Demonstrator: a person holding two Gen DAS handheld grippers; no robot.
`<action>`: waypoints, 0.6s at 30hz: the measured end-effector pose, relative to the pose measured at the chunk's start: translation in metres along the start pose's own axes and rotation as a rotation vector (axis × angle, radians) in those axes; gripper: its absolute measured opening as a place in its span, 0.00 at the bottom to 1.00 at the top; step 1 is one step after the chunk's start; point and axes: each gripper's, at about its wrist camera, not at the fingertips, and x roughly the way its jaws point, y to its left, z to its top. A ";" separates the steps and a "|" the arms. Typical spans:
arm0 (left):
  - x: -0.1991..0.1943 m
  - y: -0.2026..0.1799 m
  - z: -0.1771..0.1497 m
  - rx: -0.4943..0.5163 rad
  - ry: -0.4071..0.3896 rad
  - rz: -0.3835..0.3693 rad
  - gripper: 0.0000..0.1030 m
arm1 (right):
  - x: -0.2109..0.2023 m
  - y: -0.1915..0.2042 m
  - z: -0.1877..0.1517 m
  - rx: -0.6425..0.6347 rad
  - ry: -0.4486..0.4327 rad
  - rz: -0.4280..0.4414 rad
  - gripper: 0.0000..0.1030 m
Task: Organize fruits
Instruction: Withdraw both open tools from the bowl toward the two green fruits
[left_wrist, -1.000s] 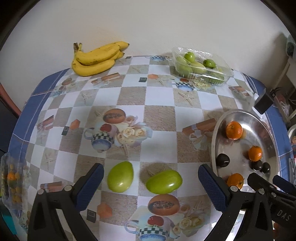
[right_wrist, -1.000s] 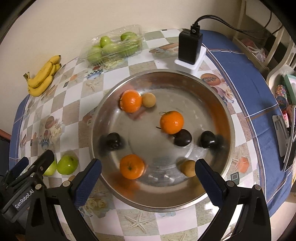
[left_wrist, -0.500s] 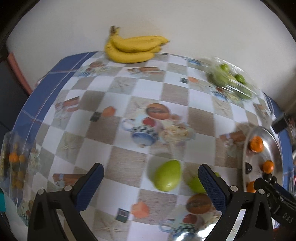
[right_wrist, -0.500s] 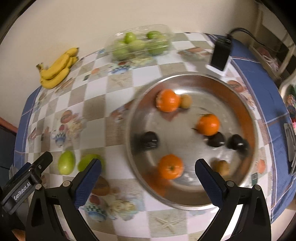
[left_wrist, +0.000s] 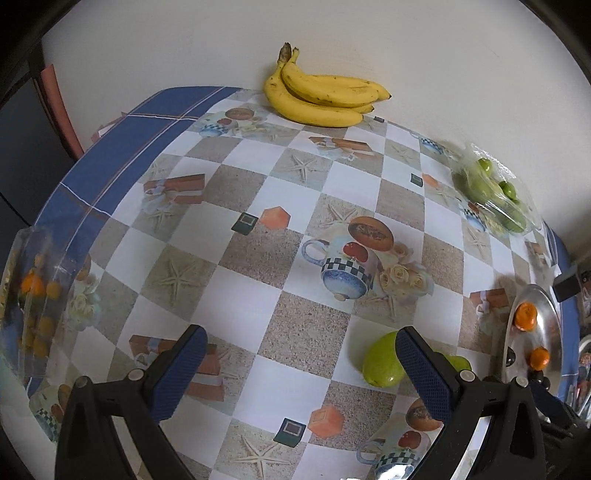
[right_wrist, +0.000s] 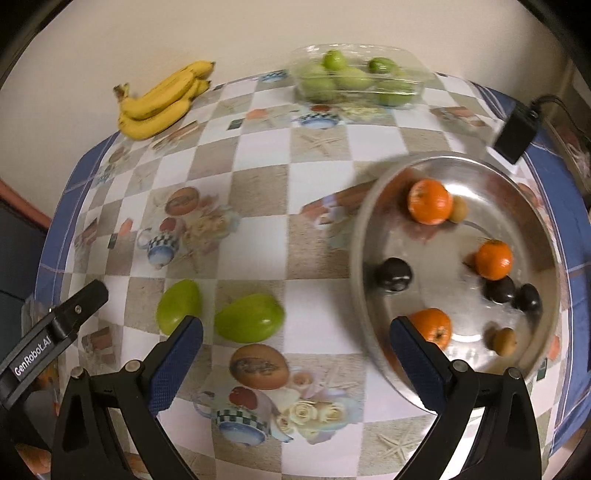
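Observation:
Two green mangoes (right_wrist: 249, 322) (right_wrist: 178, 305) lie side by side on the tablecloth, left of a steel bowl (right_wrist: 360, 236) that holds oranges (right_wrist: 429, 201), dark round fruits (right_wrist: 393, 274) and small brown fruits. My right gripper (right_wrist: 295, 369) is open and empty, low over the table between the mangoes and the bowl. My left gripper (left_wrist: 301, 373) is open and empty; one mango (left_wrist: 382, 360) sits just behind its right finger. A banana bunch (left_wrist: 321, 94) lies at the wall.
A clear tray of green fruits (right_wrist: 354, 79) stands at the back by the wall. A black charger (right_wrist: 517, 127) with a cable sits behind the bowl. A plastic pack of small orange fruits (left_wrist: 31, 295) lies at the table's left edge.
Both grippers have swung to the left. In the right view the bowl slid to the right and the mangoes came forward. In the left view the mangoes moved to the right edge.

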 end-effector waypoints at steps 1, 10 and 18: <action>0.001 -0.001 0.000 0.001 0.002 -0.001 1.00 | 0.001 0.003 0.000 -0.009 0.000 -0.001 0.98; 0.014 -0.005 -0.004 0.017 0.041 0.002 1.00 | 0.023 0.017 -0.002 -0.061 0.036 -0.017 0.98; 0.033 -0.008 -0.009 0.026 0.090 0.014 1.00 | 0.039 0.019 -0.005 -0.074 0.074 -0.029 0.98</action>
